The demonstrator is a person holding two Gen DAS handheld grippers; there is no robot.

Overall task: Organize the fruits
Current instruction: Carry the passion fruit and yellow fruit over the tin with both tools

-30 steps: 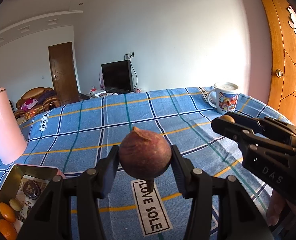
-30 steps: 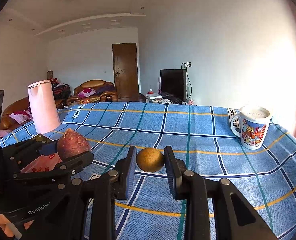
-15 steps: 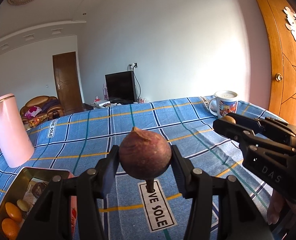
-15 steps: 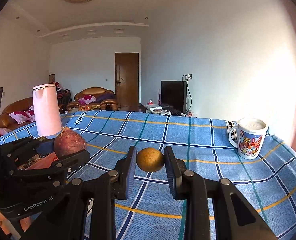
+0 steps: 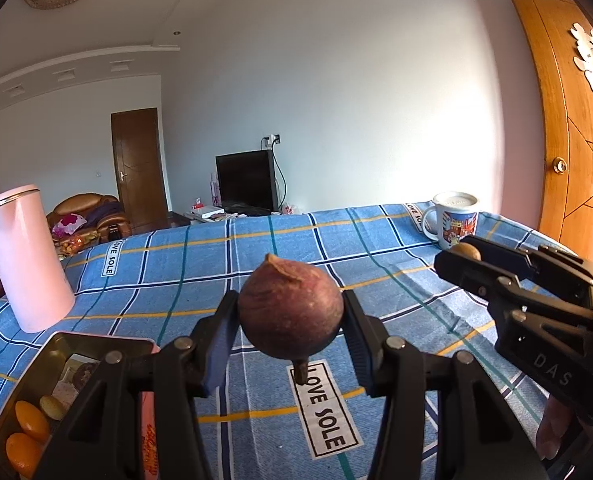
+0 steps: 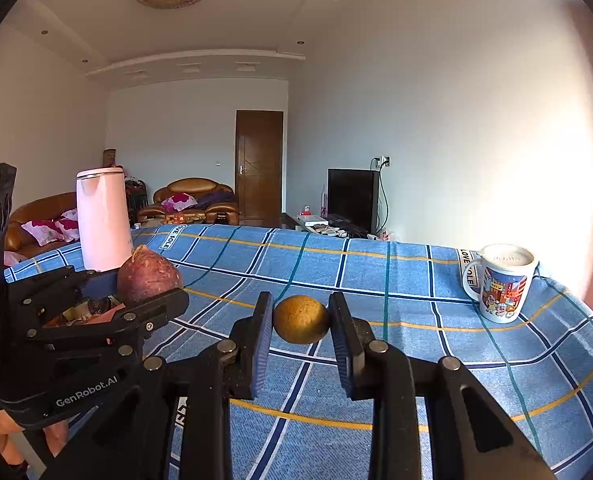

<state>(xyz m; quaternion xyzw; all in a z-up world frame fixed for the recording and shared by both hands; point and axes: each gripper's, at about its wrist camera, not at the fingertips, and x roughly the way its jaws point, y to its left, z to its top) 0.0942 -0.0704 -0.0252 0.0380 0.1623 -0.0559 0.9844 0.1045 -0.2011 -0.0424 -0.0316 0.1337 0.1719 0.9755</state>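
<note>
Blue checked cloth (image 5: 376, 248) over the table, "LOVE SOLE" printed on it. Left gripper (image 5: 290, 334), jaws clamped on a purple fruit (image 5: 290, 314), stem down, hangs just right of the tin (image 5: 62, 346) where oranges (image 5: 30, 426) lie, so the left is nearer. Right gripper (image 6: 301, 326), marked "DAS", pinches a small brown fruit (image 6: 301, 319) aloft; the left reads "GenRobot.AI".

I count one purple fruit (image 5: 290, 312), one brown fruit (image 6: 301, 319), two oranges (image 5: 31, 426) in one tin (image 5: 52, 354), one mug (image 6: 500, 282), one pink kettle (image 5: 26, 262).
</note>
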